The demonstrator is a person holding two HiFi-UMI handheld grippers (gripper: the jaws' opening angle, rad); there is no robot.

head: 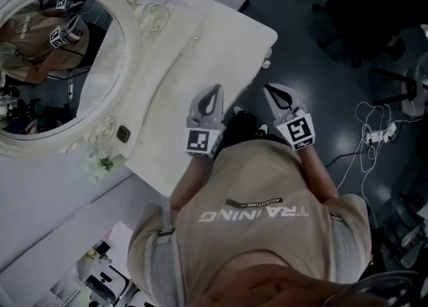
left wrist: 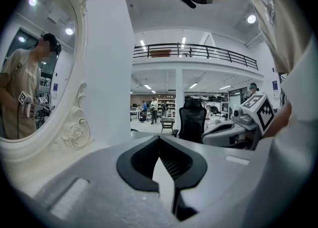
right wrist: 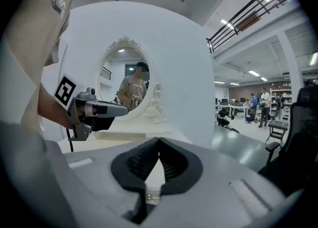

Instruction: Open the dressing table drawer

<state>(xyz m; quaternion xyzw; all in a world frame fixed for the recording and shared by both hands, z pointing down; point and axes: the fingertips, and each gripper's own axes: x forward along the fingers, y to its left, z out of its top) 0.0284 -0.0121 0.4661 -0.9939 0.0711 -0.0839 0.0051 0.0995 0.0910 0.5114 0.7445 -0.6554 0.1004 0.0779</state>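
Head view is showing the person holding the left gripper (head: pixel 212 93) and right gripper (head: pixel 273 91) over the dressing table (head: pixel 200 58) at its front edge. Both are sitting closed and empty, probably lining up, and the drawer is hiding underneath, unseen.

The left tongs (head: pixel 215 91) hang over the white tabletop's (head: pixel 200 45) front edge, the right tongs (head: pixel 271 90) beside them above dark floor (head: pixel 314 91). An oval mirror (head: pixel 134 51) stands left.

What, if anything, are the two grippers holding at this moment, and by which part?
Nothing is held. The left gripper and the right gripper both have their jaws together with nothing between them.
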